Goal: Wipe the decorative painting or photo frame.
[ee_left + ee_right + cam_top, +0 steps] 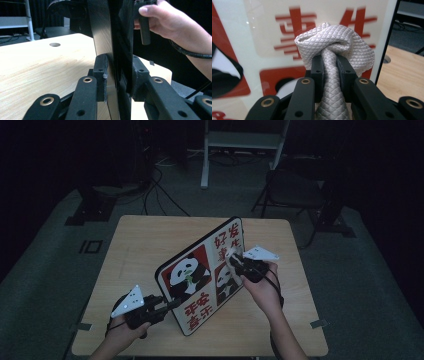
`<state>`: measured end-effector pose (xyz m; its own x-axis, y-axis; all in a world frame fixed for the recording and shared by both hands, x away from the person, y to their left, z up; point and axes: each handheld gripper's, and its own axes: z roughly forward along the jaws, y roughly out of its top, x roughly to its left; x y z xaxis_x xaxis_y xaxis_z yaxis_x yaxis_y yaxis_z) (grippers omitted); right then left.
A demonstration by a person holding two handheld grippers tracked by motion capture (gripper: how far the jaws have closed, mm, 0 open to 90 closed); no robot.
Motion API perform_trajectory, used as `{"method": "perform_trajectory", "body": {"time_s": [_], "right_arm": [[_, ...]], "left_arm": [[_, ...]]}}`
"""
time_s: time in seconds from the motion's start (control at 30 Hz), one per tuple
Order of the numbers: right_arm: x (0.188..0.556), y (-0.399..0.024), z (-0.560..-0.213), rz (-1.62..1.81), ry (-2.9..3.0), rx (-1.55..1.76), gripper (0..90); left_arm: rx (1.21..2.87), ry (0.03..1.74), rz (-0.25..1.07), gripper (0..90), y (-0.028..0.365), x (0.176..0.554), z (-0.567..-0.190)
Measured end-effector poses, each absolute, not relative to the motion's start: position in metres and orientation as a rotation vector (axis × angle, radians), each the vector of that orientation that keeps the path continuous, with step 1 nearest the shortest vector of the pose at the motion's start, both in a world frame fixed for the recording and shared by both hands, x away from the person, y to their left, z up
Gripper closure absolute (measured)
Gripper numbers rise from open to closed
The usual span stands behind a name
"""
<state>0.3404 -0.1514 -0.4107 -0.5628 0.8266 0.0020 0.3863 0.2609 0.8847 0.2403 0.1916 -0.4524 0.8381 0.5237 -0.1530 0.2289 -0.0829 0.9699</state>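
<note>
The left gripper clamps the near edge of the panda board, upright at mid-table, while the right gripper, jaws pinching a grey cloth, presses it to the board's printed face, so wiping appears underway, completion indeterminable.

Board upright on table
</note>
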Motion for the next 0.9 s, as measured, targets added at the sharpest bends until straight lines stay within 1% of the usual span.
{"method": "perform_trajectory", "body": {"time_s": [0.9], "right_arm": [[0.336,-0.163,-0.464,1.156,2.163,1.175,78.1]], "left_arm": [[1.667,0.592,0.258,71.5,0.190,0.240,-0.453]]}}
